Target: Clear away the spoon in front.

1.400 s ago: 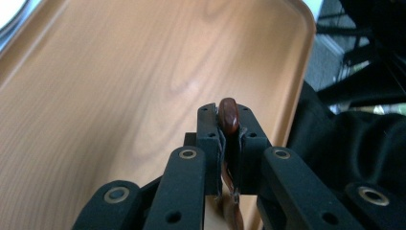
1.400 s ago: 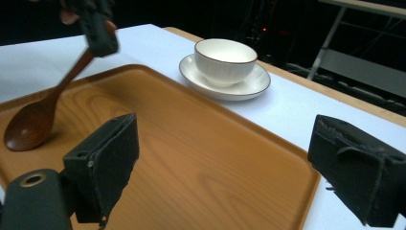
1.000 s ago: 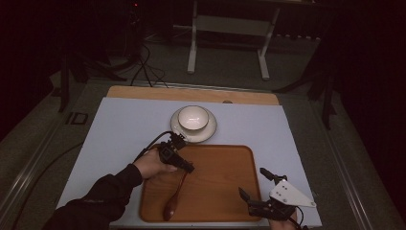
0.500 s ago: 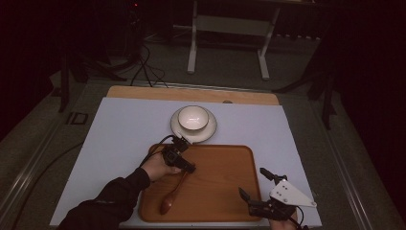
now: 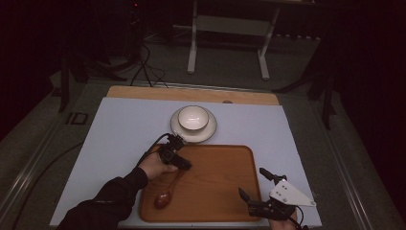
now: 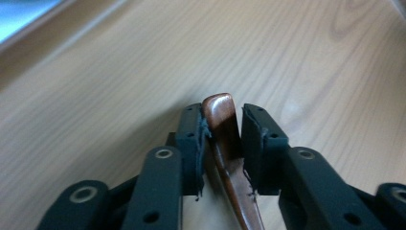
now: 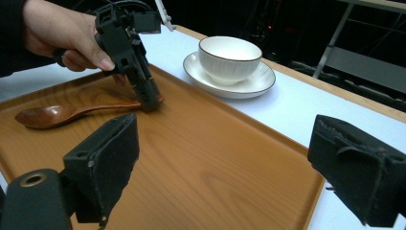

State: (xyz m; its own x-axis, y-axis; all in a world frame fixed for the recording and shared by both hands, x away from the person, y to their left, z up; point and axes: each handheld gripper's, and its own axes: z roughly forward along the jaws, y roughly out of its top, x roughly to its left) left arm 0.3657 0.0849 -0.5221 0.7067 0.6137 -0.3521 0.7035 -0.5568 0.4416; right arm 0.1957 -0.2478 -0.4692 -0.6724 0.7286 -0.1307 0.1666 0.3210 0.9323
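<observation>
**Left tongs on the spoon handle, right tongs waiting wide**

We find the wooden spoon (image 5: 168,191) lying flat on the wooden tray (image 5: 215,182), in the tray's left part, its bowl toward the near left corner and its handle running up and to the right. In the left tongs' own view the handle's rounded end (image 6: 221,125) sits between the two black pads, which press on it from either side, so we read the left tongs (image 5: 181,163) as clamped on the spoon's handle tip.

Our left hand (image 5: 154,166) wraps the grip from the left, the dark sleeve coming in from the bottom left across the white desk (image 5: 119,134) and over the tray's left rim. In the right tongs' view the hand (image 7: 62,36) is seen with fingers curled round the body and the thumb laid along its side; the left tongs (image 7: 148,98) slope down from the hand and meet the tray at the handle end, while the spoon (image 7: 57,115) stays level on the wood.

The right tongs (image 5: 256,184) hover over the tray's near right corner, jaws spread wide and holding nothing, pointed toward the left hand.

Beyond the tray's far edge a white bowl (image 5: 193,118) stands on a white saucer (image 5: 208,132), just beside the tray.
</observation>
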